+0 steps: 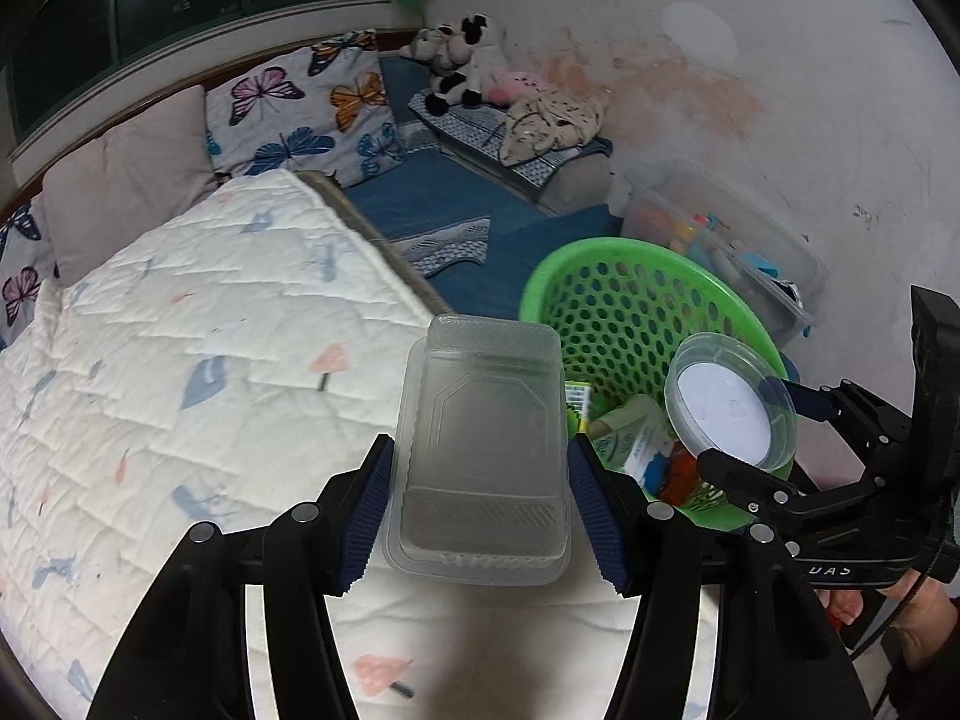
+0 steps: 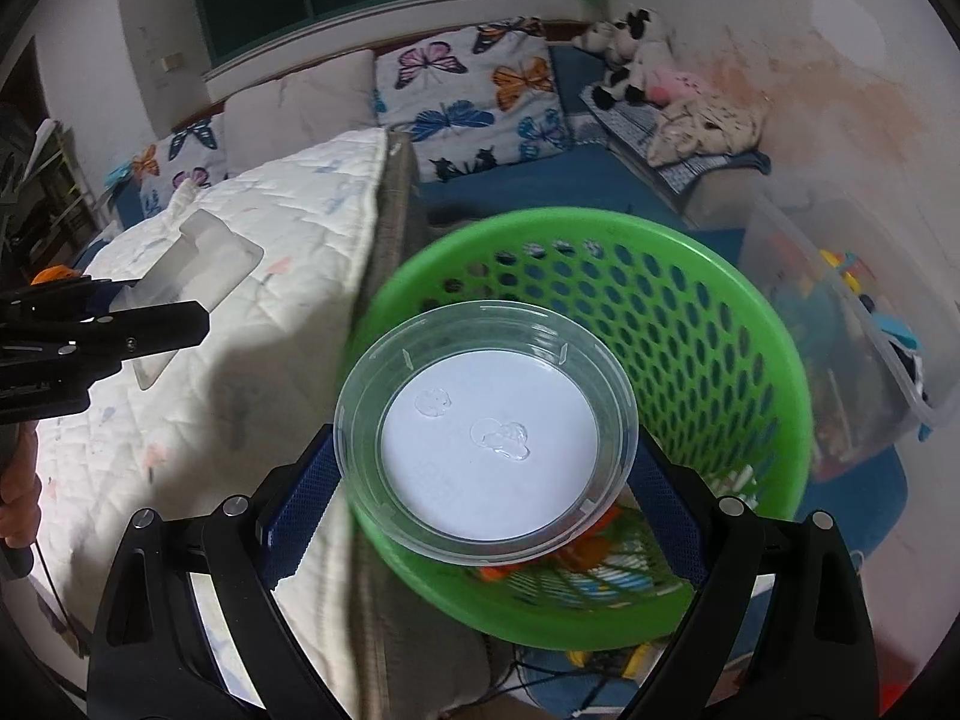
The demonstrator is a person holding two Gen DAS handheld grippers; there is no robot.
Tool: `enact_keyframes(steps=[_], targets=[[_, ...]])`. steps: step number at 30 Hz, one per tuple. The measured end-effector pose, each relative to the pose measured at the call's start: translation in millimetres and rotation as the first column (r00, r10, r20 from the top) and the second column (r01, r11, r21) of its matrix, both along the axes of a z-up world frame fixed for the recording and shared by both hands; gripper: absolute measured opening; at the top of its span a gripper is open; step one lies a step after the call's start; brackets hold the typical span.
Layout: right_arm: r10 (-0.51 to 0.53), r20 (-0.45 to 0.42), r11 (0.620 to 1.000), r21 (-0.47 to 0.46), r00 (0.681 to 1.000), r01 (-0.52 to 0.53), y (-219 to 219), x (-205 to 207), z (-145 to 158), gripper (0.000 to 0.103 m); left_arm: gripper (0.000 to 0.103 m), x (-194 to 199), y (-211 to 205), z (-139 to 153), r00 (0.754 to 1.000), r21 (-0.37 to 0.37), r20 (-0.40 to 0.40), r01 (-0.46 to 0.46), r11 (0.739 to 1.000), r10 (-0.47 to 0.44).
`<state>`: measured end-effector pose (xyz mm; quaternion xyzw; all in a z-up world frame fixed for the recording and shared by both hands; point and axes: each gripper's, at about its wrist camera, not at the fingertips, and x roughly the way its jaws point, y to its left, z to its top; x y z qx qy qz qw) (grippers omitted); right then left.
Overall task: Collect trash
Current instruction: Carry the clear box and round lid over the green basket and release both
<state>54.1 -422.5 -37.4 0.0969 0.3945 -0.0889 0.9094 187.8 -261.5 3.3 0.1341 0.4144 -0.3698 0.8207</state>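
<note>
Bed (image 1: 180, 330): we see a white quilted cover, with the green basket (image 2: 750, 360) standing just beside its edge, on the side toward the stained wall.
Basket contents: through the mesh we make out a pale carton, a green packet and something orange-red at the bottom; it is partly filled, with room left above.
Clear storage bin (image 1: 720, 228): it sits beyond the basket against the wall, holding coloured toys; we judge it is no part of the job.
Rectangular tray (image 1: 480, 450): clear plastic, empty, its long axis running straight away from our left tool (image 1: 480, 510); it hangs over the bed, just short of the basket rim.
Left tool: narrow, its blue pads pressed on the tray's two long sides.
Round lid (image 2: 486, 438): clear with a white disc inside and a few water drops on it; it is tilted and hangs over the basket's near rim.
Right tool (image 2: 486, 480): wide, pads against opposite edges of the lid, so we hold it.
Key relation: the basket lies ahead and to the right of the left tool, directly under the right one; we judge the right hand is nearer to dropping.
Risk: we think the tray may catch the rim if let go too early.
</note>
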Motion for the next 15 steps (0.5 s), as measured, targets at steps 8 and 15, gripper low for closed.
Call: enact_keyframes(steps=[8, 15], targets=[[-0.041, -0.015, 0.999, 0.010, 0.999, 0.041, -18.7, -9.0, -8.1, 0.091, 0.057, -7.4, -23.3, -3.5, 0.999, 0.002, -0.009, 0.030, 1.000, -0.030], [-0.075, -0.029, 0.997, 0.028, 0.997, 0.076, -33.6, -14.6, -14.7, 0.092, 0.057, -12.0, -36.4, -4.2, 0.999, 0.008, -0.007, 0.050, 0.999, -0.050]])
